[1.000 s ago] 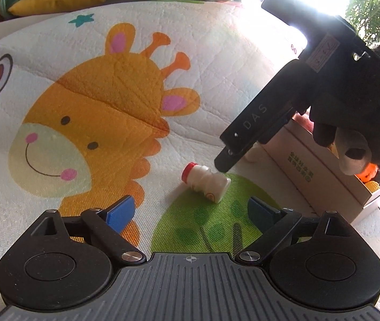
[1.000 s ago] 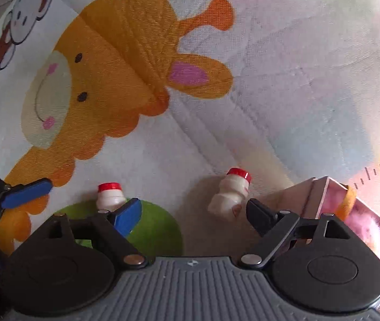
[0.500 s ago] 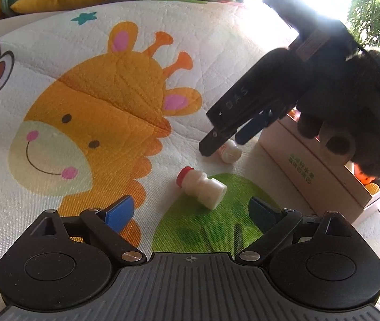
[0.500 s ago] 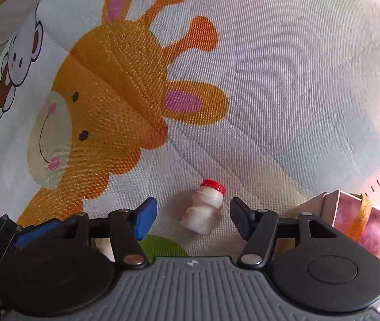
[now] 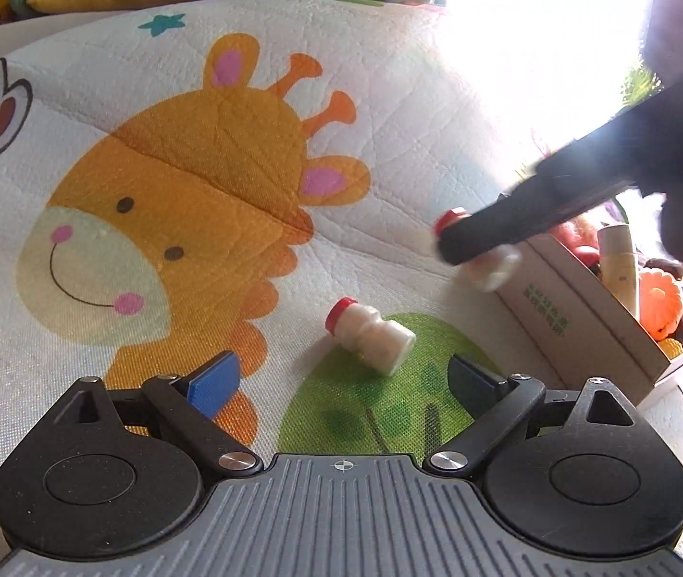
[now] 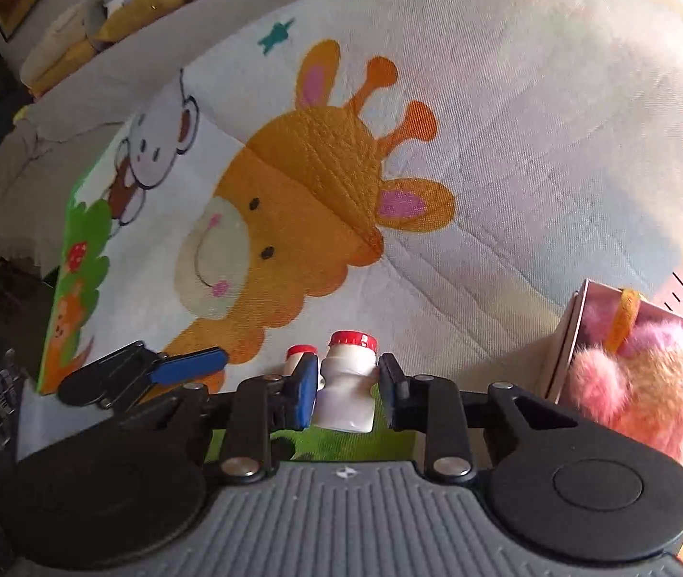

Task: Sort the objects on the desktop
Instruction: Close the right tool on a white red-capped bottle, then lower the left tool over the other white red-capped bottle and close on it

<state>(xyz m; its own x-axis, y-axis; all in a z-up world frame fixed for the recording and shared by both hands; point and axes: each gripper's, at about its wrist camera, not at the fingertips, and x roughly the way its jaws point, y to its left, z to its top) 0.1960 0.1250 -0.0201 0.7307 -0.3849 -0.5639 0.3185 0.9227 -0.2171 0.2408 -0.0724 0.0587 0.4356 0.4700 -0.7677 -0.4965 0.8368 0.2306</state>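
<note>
Right tool (image 6: 348, 380): jaws just closed onto small yogurt-drink bottle (image 6: 347, 387), pads clamped at its waist, red cap forward; bottle appears lifted clear of giraffe play mat (image 6: 509, 144), beside cardboard box (image 5: 577, 317).

Left tool (image 5: 343, 375): jaws wide apart, holding nothing, hovering above second bottle (image 5: 370, 334), which lies on its side on mat.

Risks, as judged: grip sits on narrow waist of smooth plastic, so bottle may pivot or slip during swing. Box already crowded with pink plush toy (image 6: 639, 384); bottle could bounce out.
</note>
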